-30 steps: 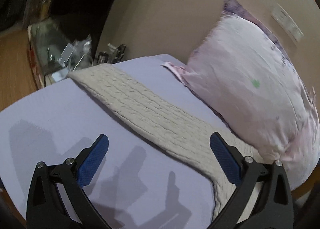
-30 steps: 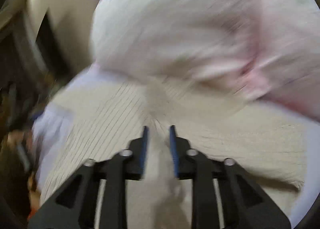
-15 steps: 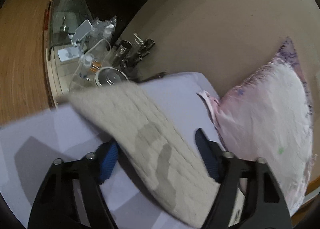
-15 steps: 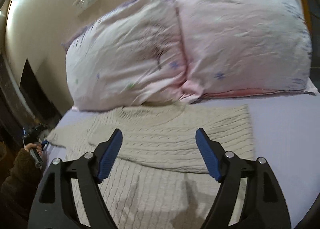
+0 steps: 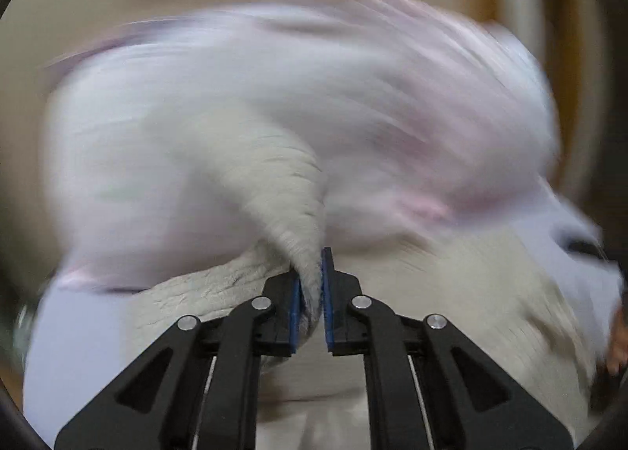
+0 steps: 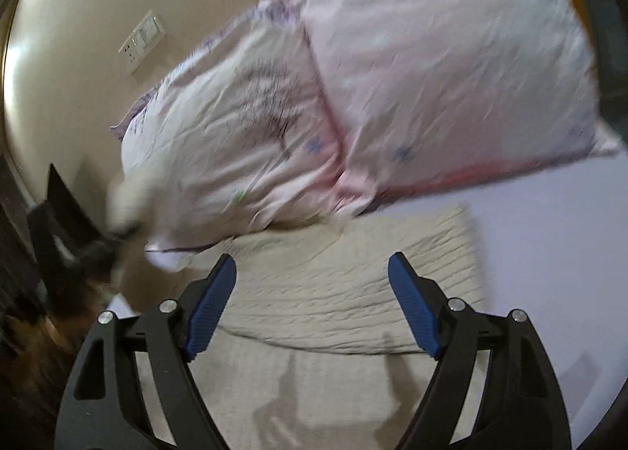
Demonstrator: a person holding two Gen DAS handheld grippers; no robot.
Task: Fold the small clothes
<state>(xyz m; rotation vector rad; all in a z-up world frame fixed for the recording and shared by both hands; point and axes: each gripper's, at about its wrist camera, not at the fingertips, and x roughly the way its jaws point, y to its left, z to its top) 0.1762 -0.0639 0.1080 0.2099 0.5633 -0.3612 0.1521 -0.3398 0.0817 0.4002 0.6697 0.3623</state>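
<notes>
A cream cable-knit sweater (image 6: pixel 353 285) lies on the lilac bed sheet (image 6: pixel 549 253), one side folded over its body. My right gripper (image 6: pixel 312 306) is open and empty, hovering just above the folded part. My left gripper (image 5: pixel 311 285) is shut on the sweater's sleeve (image 5: pixel 282 191) and holds it lifted; that view is motion-blurred. In the right wrist view the lifted sleeve (image 6: pixel 129 194) shows blurred at the far left, held up in front of the pillow.
Two pink patterned pillows (image 6: pixel 431 69) lean on the beige wall behind the sweater. A wall socket (image 6: pixel 143 39) sits at upper left. Dark furniture (image 6: pixel 47 238) stands off the bed's left edge.
My left gripper closed on the sleeve and swung it up toward the pillows. My right gripper let go of the sweater, opened and backed off a little.
</notes>
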